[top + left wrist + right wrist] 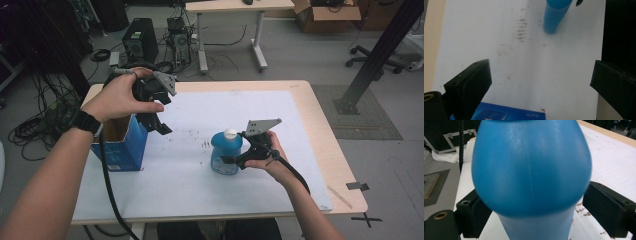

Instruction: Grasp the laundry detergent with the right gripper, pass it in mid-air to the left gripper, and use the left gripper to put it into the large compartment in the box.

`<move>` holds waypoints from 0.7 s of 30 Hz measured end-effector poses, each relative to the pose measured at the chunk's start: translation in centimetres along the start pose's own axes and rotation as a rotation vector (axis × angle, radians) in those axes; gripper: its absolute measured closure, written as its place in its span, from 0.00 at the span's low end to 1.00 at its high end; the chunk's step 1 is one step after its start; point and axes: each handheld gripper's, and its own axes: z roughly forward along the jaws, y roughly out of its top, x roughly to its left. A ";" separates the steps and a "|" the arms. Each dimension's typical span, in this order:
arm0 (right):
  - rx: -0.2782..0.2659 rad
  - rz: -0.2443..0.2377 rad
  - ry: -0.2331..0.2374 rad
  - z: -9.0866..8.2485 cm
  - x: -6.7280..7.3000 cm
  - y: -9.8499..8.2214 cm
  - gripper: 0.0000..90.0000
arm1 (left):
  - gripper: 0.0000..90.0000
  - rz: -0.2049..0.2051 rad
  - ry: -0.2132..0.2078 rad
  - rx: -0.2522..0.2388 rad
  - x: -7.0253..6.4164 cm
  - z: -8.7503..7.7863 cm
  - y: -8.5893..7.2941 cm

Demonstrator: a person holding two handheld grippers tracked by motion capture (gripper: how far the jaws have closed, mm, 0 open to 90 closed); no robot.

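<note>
A blue bottle (pixel 226 152) with a white cap (pixel 230 133) stands upright on the white mat (pixel 200 190), right of centre. My right gripper (pixel 239 161) reaches in from the right, low around the bottle's body. In the right gripper view the bottle (pixel 531 170) sits between the jaws of my right gripper (pixel 534 220), with a gap at the right pad, so the jaws are open. My left gripper (pixel 159 126) hovers open above the right edge of an open blue box (pixel 122 145). In the left gripper view my left gripper (pixel 541 82) holds nothing, with the box (pixel 509 115) at the bottom and the bottle (pixel 555 15) farther off.
The mat covers most of a light wooden table (pixel 340 150) and bears dark smudges (pixel 205 144) near the middle. Beyond the table, computer towers (pixel 140 42) and cables lie on the floor. A black pole (pixel 380 55) slants at the right.
</note>
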 end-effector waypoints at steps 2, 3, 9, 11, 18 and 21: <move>-0.003 -0.006 0.009 0.1 0.0 0.0 0.17 | 0.04 -0.002 0.001 -0.001 0.0 -0.1 -0.1; -0.002 -0.003 0.008 0.2 0.0 -0.1 0.17 | 0.04 0.000 0.000 -0.002 0.0 -0.1 -0.1; 0.002 -0.002 0.018 0.4 0.1 -0.2 0.19 | 0.04 -0.003 0.003 -0.001 -0.1 -0.2 -0.2; 0.001 -0.003 0.017 0.5 0.1 -0.2 0.20 | 0.04 -0.002 0.000 0.001 -0.1 -0.2 -0.2; -0.004 0.000 0.016 0.4 -0.2 -0.3 0.22 | 0.04 -0.002 0.001 0.000 -0.1 -0.2 -0.2; -0.011 -0.001 0.014 0.3 -0.2 -0.4 0.24 | 0.04 -0.001 -0.002 0.002 -0.1 -0.2 -0.2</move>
